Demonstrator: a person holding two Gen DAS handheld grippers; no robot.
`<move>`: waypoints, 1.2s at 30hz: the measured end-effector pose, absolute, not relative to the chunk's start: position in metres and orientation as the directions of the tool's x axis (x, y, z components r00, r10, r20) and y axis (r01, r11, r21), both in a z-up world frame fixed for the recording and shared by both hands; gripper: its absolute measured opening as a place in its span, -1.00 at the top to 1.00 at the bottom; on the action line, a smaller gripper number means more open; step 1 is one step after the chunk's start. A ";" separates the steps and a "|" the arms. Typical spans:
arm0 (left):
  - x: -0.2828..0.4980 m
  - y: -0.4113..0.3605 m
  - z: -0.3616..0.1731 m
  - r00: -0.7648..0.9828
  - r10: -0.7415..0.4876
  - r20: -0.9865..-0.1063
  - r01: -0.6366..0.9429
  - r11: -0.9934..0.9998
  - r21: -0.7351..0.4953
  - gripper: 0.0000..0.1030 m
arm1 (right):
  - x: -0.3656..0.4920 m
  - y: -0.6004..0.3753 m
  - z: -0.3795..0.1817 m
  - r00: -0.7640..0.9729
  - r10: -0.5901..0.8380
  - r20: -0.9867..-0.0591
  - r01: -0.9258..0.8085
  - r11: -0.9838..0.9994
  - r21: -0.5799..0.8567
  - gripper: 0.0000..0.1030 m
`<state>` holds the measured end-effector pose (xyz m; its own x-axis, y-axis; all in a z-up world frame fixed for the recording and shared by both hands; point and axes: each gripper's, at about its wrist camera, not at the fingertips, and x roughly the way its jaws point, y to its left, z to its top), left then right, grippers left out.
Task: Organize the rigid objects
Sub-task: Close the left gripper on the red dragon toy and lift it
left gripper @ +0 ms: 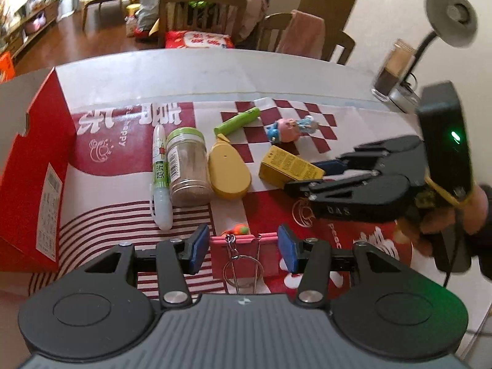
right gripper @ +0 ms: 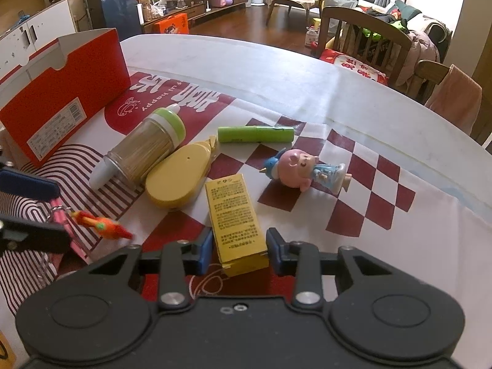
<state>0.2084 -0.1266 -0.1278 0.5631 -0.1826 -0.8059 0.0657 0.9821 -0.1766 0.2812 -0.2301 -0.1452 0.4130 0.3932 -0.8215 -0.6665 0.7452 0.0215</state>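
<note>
On the patterned cloth of the counter [right gripper: 307, 70], the right gripper [right gripper: 239, 247] has its jaws around the near end of a yellow box [right gripper: 233, 215] that lies flat, both blue pads right at its long sides; the grip looks clenched on the box or all but so. The left gripper [left gripper: 243, 250] grasps a pink flat item [left gripper: 243, 241] with a key ring and an orange charm [right gripper: 104, 226] hanging from it, held clear of the cloth near the red shoe box [right gripper: 67, 98].

The step in hand seems to be taking the yellow box up for that shoe box. To do it well, the pads should sit square on the two long faces before any lift, since the grip is at one end and the far end may sag or swing. A straight rise would keep it from nudging the yellow oval case [right gripper: 176, 178] just beside it, which touches the toothpick jar [right gripper: 147, 150]. The pig figurine [right gripper: 303, 167] and green tube [right gripper: 255, 134] lie apart, farther back. The carry toward the shoe box crosses the left gripper's place, so the dangling charm needs room.
</note>
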 end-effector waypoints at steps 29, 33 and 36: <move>0.222 -0.092 -0.140 0.337 -0.318 -0.886 -0.043 0.935 -0.352 -0.24 | 0.273 -0.225 -0.146 0.401 0.399 -0.825 -0.683 0.730 0.021 0.32; 0.223 -0.086 -0.155 0.311 -0.298 -0.903 -0.099 0.934 -0.343 -0.21 | 0.273 -0.225 -0.145 0.402 0.400 -0.824 -0.682 0.731 0.022 0.33; 0.212 -0.090 -0.146 0.363 -0.248 -0.898 -0.028 0.961 -0.277 -0.20 | 0.273 -0.226 -0.146 0.403 0.402 -0.823 -0.680 0.733 0.025 0.33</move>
